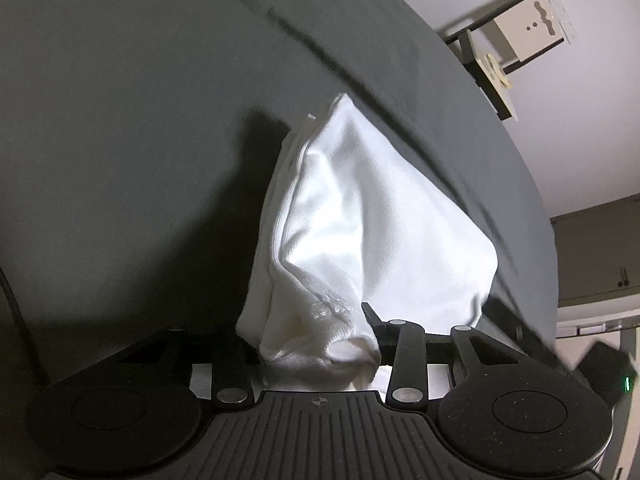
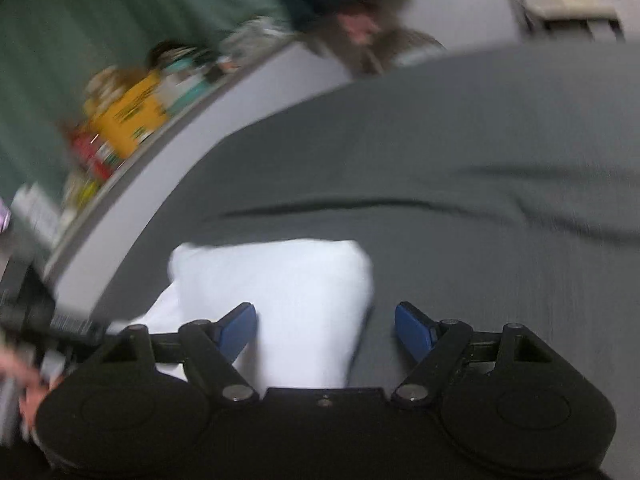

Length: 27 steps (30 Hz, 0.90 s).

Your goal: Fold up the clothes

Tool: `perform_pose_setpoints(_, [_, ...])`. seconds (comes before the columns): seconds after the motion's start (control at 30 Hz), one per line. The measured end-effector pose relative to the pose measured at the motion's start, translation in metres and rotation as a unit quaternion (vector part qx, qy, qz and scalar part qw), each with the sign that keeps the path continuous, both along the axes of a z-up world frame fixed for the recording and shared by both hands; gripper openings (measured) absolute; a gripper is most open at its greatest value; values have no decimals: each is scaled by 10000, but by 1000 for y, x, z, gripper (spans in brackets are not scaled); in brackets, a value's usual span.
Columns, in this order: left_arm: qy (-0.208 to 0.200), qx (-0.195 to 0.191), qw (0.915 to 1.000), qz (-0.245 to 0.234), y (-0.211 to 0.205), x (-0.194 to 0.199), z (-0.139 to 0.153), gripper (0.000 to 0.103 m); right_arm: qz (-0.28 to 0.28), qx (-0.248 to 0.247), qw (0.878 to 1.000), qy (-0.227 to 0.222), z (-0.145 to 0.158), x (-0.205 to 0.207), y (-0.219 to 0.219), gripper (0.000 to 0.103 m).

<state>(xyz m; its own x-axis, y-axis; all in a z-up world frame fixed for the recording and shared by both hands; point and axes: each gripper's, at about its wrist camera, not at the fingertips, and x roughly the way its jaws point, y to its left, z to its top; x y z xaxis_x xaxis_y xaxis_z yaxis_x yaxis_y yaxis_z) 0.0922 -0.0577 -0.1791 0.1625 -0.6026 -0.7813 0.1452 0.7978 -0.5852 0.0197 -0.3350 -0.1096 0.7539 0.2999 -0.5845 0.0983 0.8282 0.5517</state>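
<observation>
Left hand-held gripper [image 1: 320, 344] clamped on a bunched corner of the white garment [image 1: 360, 232], cloth filling the gap between the fingers and hiding the pads. From there, folded in several layers and stretching away across the grey sheet [image 1: 120, 120] that covers the surface, probably a bed, though too little shows to be sure. Far tip of the garment near the sheet's curved right-hand edge, just short of a long crease in the sheet. Beyond that edge, a pale wall with a white bracketed box [image 1: 528, 28] mounted on it. Right hand-held gripper [image 2: 325, 330] spread wide, blue fingertips [image 2: 238, 330] well apart and gripping nothing; left tip over the white cloth [image 2: 288, 288], right tip over bare grey sheet [image 2: 480, 160]. Right wrist view heavily motion-blurred: garment lying close to the sheet's left edge, with a smeared shelf of coloured items [image 2: 120, 120] past it.
</observation>
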Motion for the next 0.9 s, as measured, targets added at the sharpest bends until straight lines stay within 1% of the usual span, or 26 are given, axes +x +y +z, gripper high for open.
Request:
perform_pose_setpoints(0.07, [-254,195,9993,-214,7,-10,5,39,-95,473,9987,181,-16,7,-12,77])
perform_pose_setpoints(0.17, [-654,637,9945,-512,-1,-12,16,39,5,1008,9947,189,-26,24,-22,77])
perform_pose_setpoints(0.23, [-776,815,9918,-607,-6,-11,16,39,83,1419,9896,212,-33,26,-19,75])
perform_pose_setpoints(0.27, [-822,893,9905,-648,-9,-10,16,39,102,1580,9872,201,-37,27,-21,71])
perform_pose_setpoints(0.3, [-852,952,9895,-677,-12,-8,16,39,119,1737,9845,188,-41,27,-22,61])
perform_pose_setpoints(0.33, [-881,1011,9884,-706,-16,-7,17,39,80,1835,9828,193,-45,27,-23,59])
perform_pose_setpoints(0.37, [-915,1064,9874,-736,-19,-5,17,39,36,1928,9810,200,-48,26,-25,54])
perform_pose_setpoints(0.4, [-997,1122,9855,-796,-21,-5,20,39,15,1923,9812,174,-48,21,-23,48])
perform_pose_setpoints(0.47, [-1354,1341,9761,-1047,-31,-10,28,39,-40,1896,9818,72,-46,18,-22,40])
perform_pose_setpoints(0.5, [-1531,1451,9705,-1168,-36,-13,33,39,-79,1908,9816,10,-43,15,-22,38])
perform_pose_setpoints(0.57, [-1887,1627,9584,-1391,-48,-23,43,36,-145,1867,9822,-153,-29,11,-20,36])
perform_pose_setpoints(0.67, [-2431,1455,9435,-1717,-77,-38,62,36,-449,1548,9853,-566,8,0,-29,36])
perform_pose_setpoints(0.77, [-2955,1300,9252,-1995,-112,-53,77,36,-828,1117,9877,-715,43,-19,-61,36])
perform_pose_setpoints(0.87, [-3265,1049,9167,-2050,-170,-57,90,36,-1181,666,9876,-795,66,-45,-107,36])
perform_pose_setpoints(0.9, [-3287,895,9174,-2058,-189,-58,90,36,-1379,577,9854,-820,70,-56,-125,36])
